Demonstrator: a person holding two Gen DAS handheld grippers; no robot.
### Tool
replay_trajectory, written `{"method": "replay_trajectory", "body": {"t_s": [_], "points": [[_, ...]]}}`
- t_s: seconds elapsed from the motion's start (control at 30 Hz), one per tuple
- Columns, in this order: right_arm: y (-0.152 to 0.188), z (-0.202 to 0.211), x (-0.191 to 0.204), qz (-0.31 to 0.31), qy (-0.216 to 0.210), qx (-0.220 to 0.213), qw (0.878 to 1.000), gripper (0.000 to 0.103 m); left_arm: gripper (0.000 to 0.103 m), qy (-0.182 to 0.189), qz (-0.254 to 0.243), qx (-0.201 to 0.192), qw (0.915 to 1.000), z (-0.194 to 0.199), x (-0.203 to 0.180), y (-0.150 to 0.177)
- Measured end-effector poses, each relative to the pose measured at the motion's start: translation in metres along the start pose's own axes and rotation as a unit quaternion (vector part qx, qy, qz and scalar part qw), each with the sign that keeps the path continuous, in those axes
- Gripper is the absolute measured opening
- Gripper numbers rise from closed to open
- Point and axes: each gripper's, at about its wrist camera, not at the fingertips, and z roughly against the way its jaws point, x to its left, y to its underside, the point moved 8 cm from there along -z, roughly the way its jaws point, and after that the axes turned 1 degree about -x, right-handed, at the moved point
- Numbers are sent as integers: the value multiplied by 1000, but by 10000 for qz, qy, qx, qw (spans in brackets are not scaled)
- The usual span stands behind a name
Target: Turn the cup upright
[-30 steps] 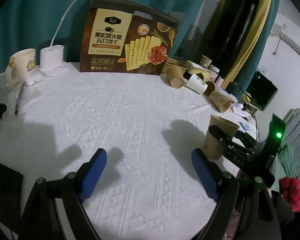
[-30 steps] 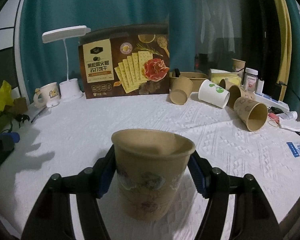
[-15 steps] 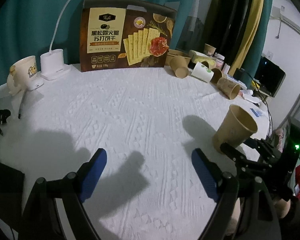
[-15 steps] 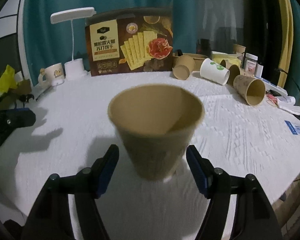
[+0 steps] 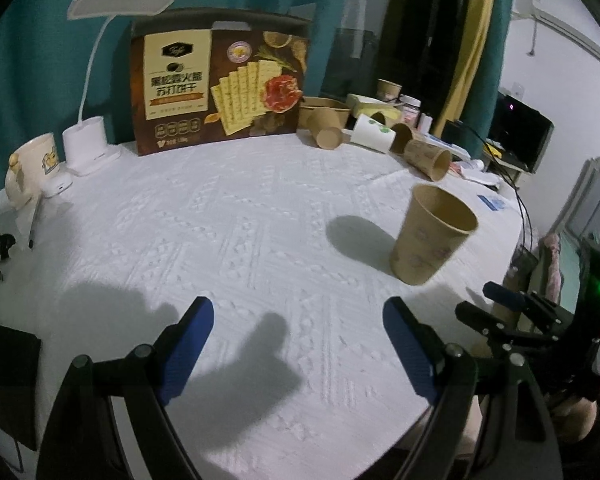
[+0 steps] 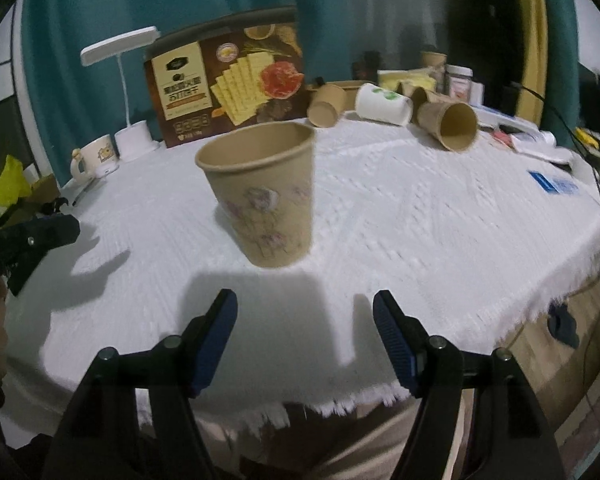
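Cup (image 6: pixel 262 196) stands upright, mouth up, just ahead of the spread, empty right gripper (image 6: pixel 305 340); left gripper (image 5: pixel 298 354) spread, farther off.

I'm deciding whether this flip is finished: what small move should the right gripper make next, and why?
Probably ease the right gripper straight back a little more. The brown paper cup with faint floral print already stands mouth-up on the white textured tablecloth, and the gripper's blue pads are open and clear of it, so the only care is not to knock the cup.
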Motion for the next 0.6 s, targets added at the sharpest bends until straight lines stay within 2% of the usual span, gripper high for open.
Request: {"method": "replay_trajectory", "body": {"t_s": [0.23, 0.47, 0.6], "points": [[10, 33, -18, -246, 264, -72, 9993, 68, 87, 122, -289, -47, 9995, 11, -22, 3], [1, 68, -33, -524, 441, -180, 9975, 68, 87, 387, -579, -117, 9975, 24, -47, 1], [-7, 86, -40, -591, 615, -237, 9961, 68, 87, 311, -726, -259, 9965, 33, -56, -6]]}}
